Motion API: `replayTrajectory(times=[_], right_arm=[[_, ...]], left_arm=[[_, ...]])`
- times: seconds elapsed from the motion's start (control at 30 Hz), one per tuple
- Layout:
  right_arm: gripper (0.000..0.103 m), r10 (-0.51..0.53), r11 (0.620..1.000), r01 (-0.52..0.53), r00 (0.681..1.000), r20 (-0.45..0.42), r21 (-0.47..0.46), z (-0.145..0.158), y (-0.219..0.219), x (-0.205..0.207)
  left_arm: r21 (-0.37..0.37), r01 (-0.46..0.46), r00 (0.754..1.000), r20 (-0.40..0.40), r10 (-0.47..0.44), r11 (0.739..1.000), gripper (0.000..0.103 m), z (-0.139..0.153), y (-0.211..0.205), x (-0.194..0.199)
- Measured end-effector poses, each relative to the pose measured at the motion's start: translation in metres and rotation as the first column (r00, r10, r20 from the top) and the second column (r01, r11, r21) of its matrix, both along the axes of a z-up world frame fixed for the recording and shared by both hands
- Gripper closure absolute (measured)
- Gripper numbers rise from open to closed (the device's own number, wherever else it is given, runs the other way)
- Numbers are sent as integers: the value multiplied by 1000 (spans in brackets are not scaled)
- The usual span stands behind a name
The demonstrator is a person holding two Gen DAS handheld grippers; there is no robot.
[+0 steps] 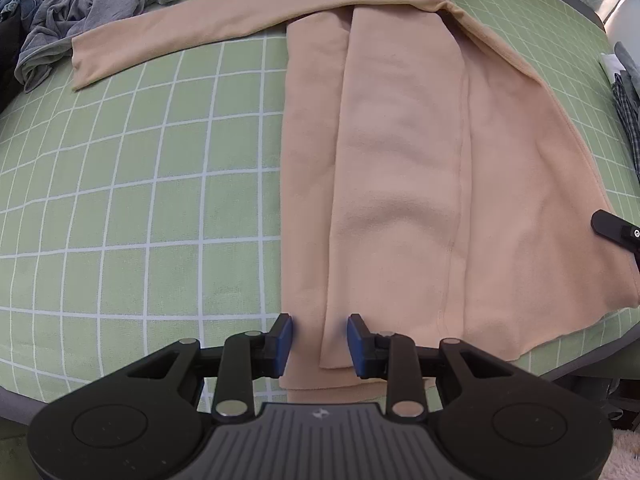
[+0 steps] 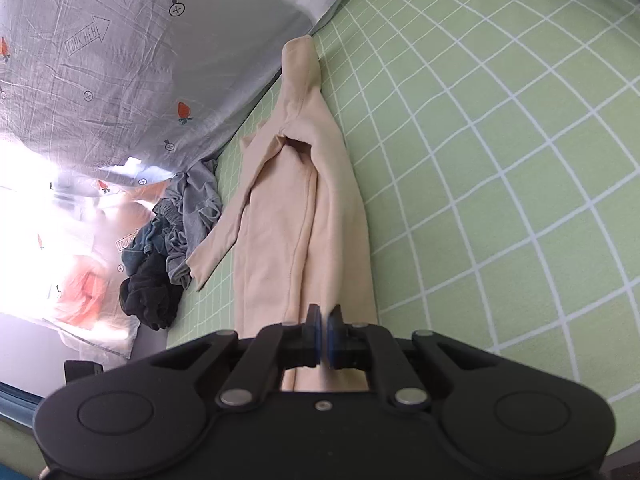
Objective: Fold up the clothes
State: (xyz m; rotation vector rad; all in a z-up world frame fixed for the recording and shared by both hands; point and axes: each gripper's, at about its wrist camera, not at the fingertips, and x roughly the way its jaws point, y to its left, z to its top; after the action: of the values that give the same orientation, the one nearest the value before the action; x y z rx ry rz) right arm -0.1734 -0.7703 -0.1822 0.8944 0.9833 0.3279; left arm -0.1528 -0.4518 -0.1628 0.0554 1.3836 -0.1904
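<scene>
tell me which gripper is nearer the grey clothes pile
Left. The left gripper sits at the peach garment's hem on the pile's side; the right gripper is at the opposite hem edge.

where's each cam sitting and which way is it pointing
Left wrist: sits on the left gripper, looking steeply down at the hem of the peach garment on the green checked sheet; its own jaws stand apart over a folded edge.
Right wrist: sits on the right gripper, looking along the garment toward its neck, past a grey printed cover; its jaws are shut at the fabric's edge.
Shared: the garment, the sheet, the pile of dark clothes; the right gripper's tip shows in the left view.
</scene>
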Motion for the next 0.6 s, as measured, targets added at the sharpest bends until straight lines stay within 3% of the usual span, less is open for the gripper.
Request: replayTrajectory(times=[0.27,0.6], right_arm=[[99,62,987,-58,998,-22,147,-16,33,12],[99,123,978,-104,988,-97,183,-35,77,25]], left_arm=[[-3,28,1000,-1,-28,1000,70,1,5,-10],[-6,69,998,-2,-69,998,69,-2,7,-13]])
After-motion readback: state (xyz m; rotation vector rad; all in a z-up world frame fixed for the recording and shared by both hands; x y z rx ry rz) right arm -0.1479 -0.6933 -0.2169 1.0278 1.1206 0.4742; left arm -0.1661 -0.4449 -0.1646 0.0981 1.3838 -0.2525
